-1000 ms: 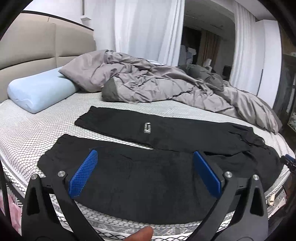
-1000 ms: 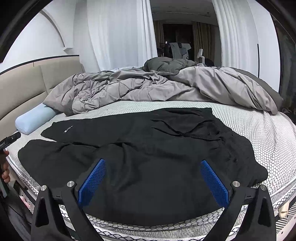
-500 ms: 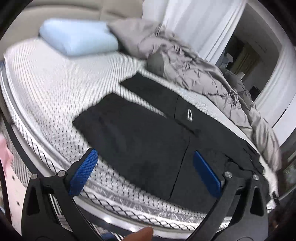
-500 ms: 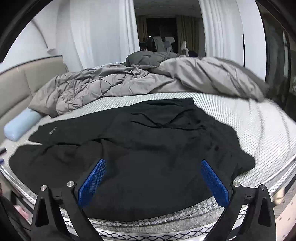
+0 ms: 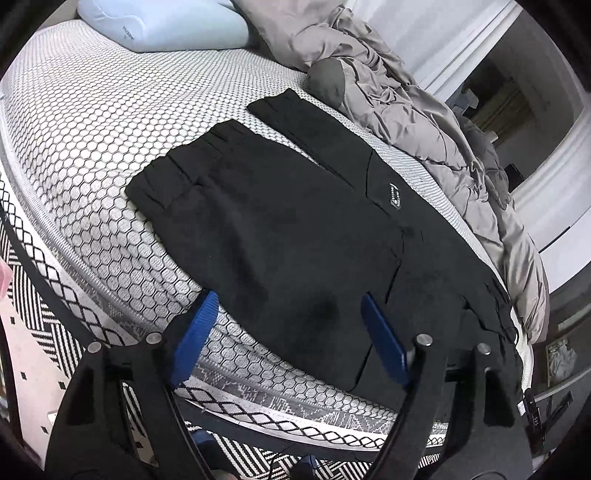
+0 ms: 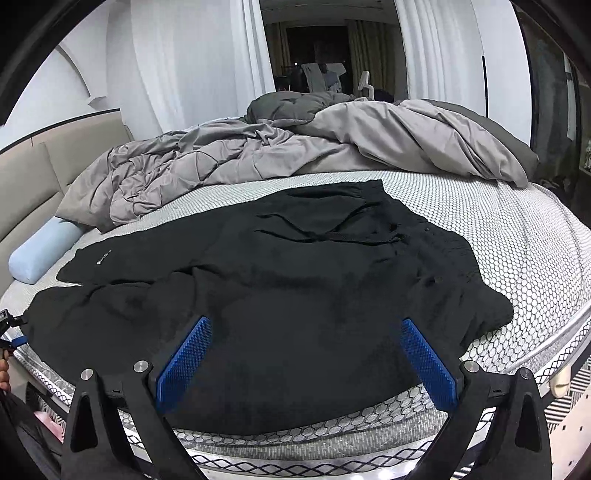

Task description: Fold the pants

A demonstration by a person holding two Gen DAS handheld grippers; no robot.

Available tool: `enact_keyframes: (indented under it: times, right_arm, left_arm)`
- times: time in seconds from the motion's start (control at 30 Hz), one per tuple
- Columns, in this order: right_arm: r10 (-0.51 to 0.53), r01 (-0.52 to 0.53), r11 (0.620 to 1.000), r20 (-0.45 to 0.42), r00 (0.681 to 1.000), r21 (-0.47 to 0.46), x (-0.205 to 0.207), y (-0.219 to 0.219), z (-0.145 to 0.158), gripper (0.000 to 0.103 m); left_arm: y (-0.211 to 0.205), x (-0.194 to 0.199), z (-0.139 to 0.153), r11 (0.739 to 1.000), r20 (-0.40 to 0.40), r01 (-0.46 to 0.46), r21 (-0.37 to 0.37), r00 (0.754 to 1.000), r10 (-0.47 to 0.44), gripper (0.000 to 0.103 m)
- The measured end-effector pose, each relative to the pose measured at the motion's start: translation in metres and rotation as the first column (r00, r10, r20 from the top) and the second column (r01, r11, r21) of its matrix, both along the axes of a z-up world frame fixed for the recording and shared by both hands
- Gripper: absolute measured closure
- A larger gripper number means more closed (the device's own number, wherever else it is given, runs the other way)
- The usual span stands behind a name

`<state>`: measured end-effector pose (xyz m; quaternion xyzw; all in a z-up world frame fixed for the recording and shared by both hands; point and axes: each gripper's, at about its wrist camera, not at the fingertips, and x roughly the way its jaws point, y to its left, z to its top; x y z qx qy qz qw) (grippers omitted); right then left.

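Note:
Black pants (image 5: 288,206) lie spread flat on the bed, both legs running toward the pillow, with a small white label on the far leg. My left gripper (image 5: 288,299) hovers over the near leg's lower edge by the mattress side. Its jaws are closing, the blue pads (image 5: 192,332) still apart and clear of the cloth. In the right wrist view the pants (image 6: 295,273) show their rumpled waist end. My right gripper (image 6: 306,323) stands open above that end with nothing between its pads.
The mattress (image 5: 92,122) has a honeycomb-pattern cover. A crumpled grey duvet (image 6: 258,155) is heaped behind the pants and a pale blue pillow (image 5: 166,22) lies at the head end. A black-and-white patterned rug (image 5: 37,288) covers the floor beside the bed.
The left gripper dropped, rolled and tipped down toward the near pant leg, and its jaws narrowed. The right gripper barely shifted and stays wide.

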<state>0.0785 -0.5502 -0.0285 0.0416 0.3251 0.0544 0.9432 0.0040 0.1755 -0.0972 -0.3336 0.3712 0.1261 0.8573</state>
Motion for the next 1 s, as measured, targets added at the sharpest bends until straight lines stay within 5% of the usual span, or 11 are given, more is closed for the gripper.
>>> enact_keyframes:
  times: [0.2, 0.4, 0.5, 0.77, 0.93, 1.0]
  right_arm:
    - [-0.029, 0.029, 0.999, -0.005, 1.000, 0.015, -0.002, -0.010, -0.002, 0.000]
    - [-0.115, 0.113, 0.989, 0.009, 0.993, 0.096, -0.004, -0.032, 0.002, 0.000]
    - [-0.154, 0.155, 0.967, -0.020, 0.988, 0.203, -0.001, -0.057, -0.001, 0.000]
    - [-0.120, 0.235, 0.801, -0.236, 0.964, 0.551, 0.018, -0.110, -0.043, 0.002]
    - [-0.088, 0.226, 0.748, -0.245, 0.966, 0.624, 0.044, -0.119, -0.048, 0.007]
    - [-0.122, 0.251, 0.742, -0.244, 0.962, 0.622, 0.056, -0.128, -0.045, 0.027]
  left_arm:
    - [0.001, 0.002, -0.003, 1.000, -0.005, -0.018, -0.013, 1.000, 0.018, 0.028]
    - [0.007, 0.017, 0.010, 0.999, 0.062, -0.041, 0.016, 0.997, 0.040, 0.063]
    - [0.015, 0.034, 0.010, 0.999, 0.042, -0.040, 0.005, 0.998, 0.040, 0.065]
    - [0.029, 0.066, -0.007, 0.996, 0.002, -0.052, -0.066, 0.999, 0.052, 0.065]
    - [0.038, 0.077, -0.004, 0.997, 0.014, -0.065, -0.051, 0.998, 0.065, 0.095]
    - [0.044, 0.075, -0.001, 0.996, 0.039, -0.062, -0.065, 0.997, 0.064, 0.099]
